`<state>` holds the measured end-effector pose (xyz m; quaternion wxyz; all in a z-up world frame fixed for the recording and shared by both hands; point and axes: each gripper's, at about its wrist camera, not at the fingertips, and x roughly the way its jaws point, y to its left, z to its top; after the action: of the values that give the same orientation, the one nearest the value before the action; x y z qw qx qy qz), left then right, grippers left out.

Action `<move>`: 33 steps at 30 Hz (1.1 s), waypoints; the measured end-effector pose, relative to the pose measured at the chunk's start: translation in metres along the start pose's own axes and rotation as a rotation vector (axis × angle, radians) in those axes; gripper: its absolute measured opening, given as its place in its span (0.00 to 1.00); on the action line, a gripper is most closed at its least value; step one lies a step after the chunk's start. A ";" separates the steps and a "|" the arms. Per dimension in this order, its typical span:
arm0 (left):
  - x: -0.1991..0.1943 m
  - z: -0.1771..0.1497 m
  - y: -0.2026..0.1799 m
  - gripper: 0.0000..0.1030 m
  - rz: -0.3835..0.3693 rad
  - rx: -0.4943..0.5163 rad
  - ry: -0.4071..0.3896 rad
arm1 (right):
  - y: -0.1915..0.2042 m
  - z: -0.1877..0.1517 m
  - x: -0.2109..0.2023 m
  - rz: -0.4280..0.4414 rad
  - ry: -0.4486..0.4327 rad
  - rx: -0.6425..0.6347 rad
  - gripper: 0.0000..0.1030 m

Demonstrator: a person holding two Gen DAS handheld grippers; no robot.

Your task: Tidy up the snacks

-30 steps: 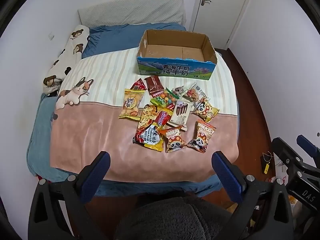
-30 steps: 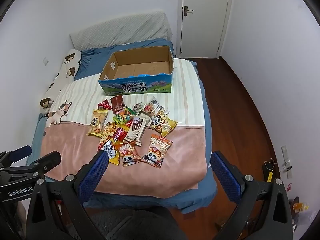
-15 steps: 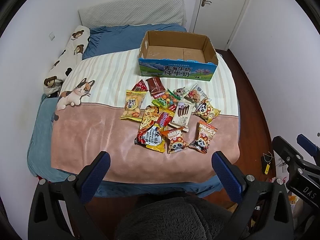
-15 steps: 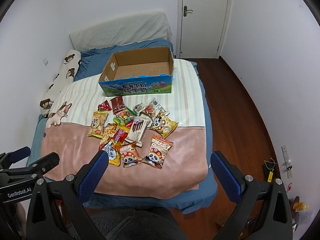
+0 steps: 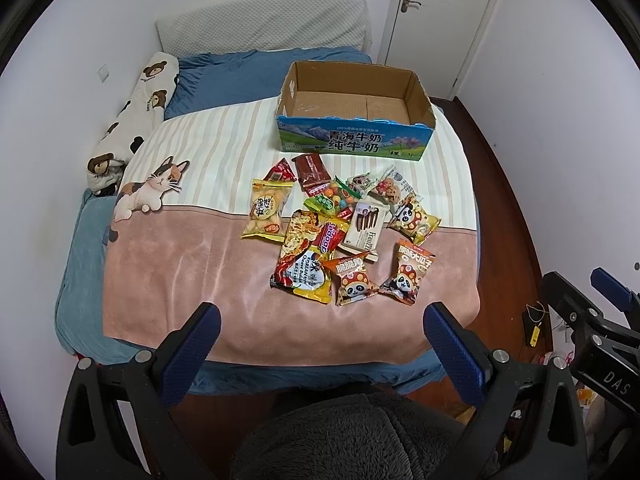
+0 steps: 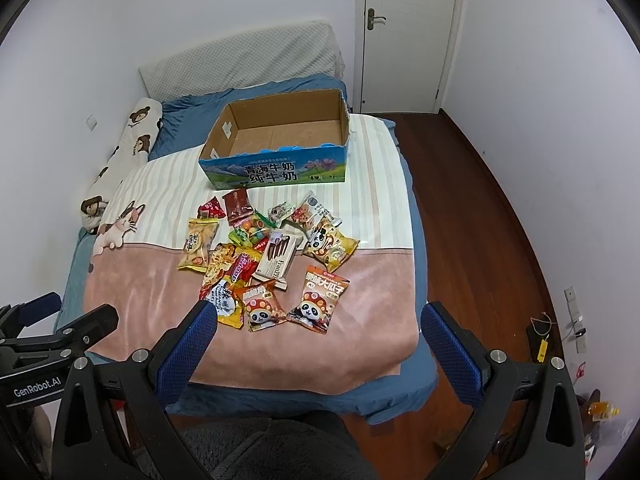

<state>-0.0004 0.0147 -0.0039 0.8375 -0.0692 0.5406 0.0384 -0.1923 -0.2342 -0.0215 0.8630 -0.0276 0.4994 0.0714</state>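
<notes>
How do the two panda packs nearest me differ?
The left panda pack is smaller and overlaps the yellow noodle bag; the right panda pack is larger and lies clear of the pile. The left one leans left, the right one leans right. Both are orange-red, show a panda, and lie flat on the pink blanket.

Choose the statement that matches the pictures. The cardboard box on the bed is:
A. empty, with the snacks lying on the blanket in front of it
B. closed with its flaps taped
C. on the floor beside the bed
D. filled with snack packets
A: the cardboard box shows a bare bottom, and the snack packets lie on the blanket nearer the camera.
</notes>
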 end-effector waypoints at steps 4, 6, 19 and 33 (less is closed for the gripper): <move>-0.001 0.001 0.000 1.00 0.003 0.002 -0.002 | 0.000 -0.001 0.000 0.003 -0.002 -0.002 1.00; -0.001 0.001 0.000 1.00 0.004 0.005 -0.001 | 0.001 -0.001 0.000 0.005 -0.002 -0.002 1.00; -0.008 0.003 -0.003 1.00 0.008 0.014 -0.012 | 0.001 -0.001 -0.002 0.016 -0.013 0.005 1.00; -0.007 0.008 -0.010 1.00 -0.003 0.019 -0.015 | -0.005 0.006 -0.002 0.015 -0.015 0.007 1.00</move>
<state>0.0049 0.0059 0.0068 0.8422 -0.0618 0.5346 0.0327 -0.1879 -0.2392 -0.0169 0.8664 -0.0204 0.4932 0.0762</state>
